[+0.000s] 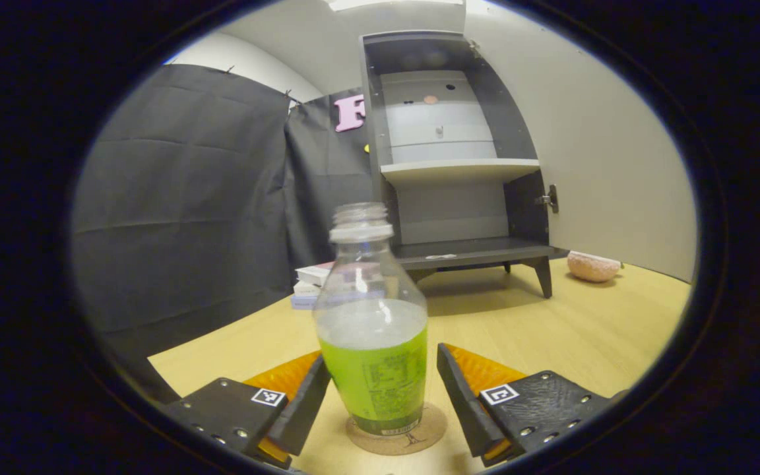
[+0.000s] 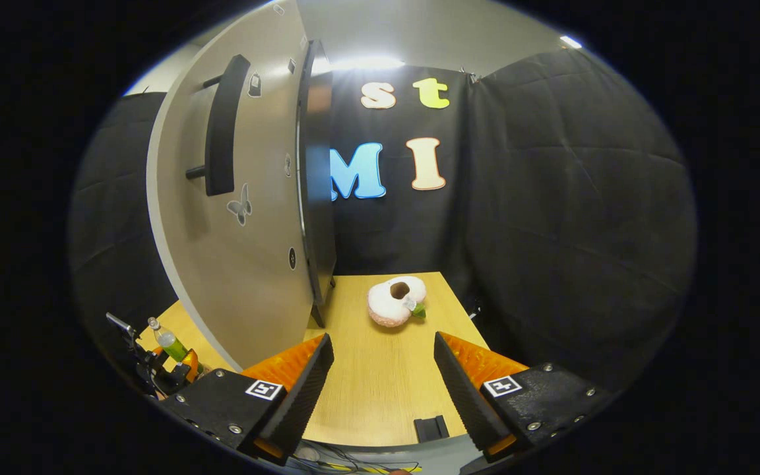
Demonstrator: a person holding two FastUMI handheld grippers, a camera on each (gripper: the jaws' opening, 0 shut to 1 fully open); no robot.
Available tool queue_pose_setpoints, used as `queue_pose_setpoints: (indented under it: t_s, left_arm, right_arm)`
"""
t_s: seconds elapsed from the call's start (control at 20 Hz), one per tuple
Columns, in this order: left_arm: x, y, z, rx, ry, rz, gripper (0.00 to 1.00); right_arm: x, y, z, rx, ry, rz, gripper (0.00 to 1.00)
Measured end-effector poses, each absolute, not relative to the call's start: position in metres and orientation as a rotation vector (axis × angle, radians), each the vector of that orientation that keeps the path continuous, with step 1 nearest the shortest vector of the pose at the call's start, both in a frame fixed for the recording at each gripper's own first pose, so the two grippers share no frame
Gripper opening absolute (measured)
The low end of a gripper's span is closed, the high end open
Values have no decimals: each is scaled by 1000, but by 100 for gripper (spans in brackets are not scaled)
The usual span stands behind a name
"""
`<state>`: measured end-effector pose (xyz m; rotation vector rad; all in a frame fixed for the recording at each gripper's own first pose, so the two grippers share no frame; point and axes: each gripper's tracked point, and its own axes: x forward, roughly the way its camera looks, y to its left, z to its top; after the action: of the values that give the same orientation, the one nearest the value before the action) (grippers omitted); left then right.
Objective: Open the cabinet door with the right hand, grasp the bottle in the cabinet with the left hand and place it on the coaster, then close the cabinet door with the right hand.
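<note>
Nearest to us, the bottle (image 1: 372, 330) stands upright on the round coaster (image 1: 398, 432), dead centre between the fingers of our left claw (image 1: 383, 389). The fingers are spread with a gap showing on either side of the bottle, so we judge the placing done and the left claw free to draw straight back along its own line. The bottle's long axis is vertical, and it has no cap on, so a sideways brush could tip it.

Our right claw (image 2: 383, 389) is parted and empty above the counter (image 2: 380, 389). The cabinet door (image 2: 241, 218) hangs wide open to its left, outer face and dark handle (image 2: 221, 125) towards us, the handle higher up and well apart from the fingertips. We judge closing it to be the step left, and the right claw the nearer one.

Farther off, the cabinet (image 1: 452, 152) stands open with bare shelves, and a pink plush toy (image 2: 395, 301) lies on the counter beyond the door.
</note>
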<state>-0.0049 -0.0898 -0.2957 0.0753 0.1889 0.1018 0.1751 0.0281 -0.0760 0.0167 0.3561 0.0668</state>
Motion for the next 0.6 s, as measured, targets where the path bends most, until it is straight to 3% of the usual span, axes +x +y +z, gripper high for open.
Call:
queue_pose_setpoints:
  t_s: [0.55, 0.6]
  left_arm:
    - [-16, -79, -181, 30, 133, 122, 87]
    - [-20, -80, -169, 7, 130, 113, 94]
  right_arm:
    - [200, 27, -16, 101, 225, 112, 95]
    - [204, 25, -6, 106, 200, 105, 95]
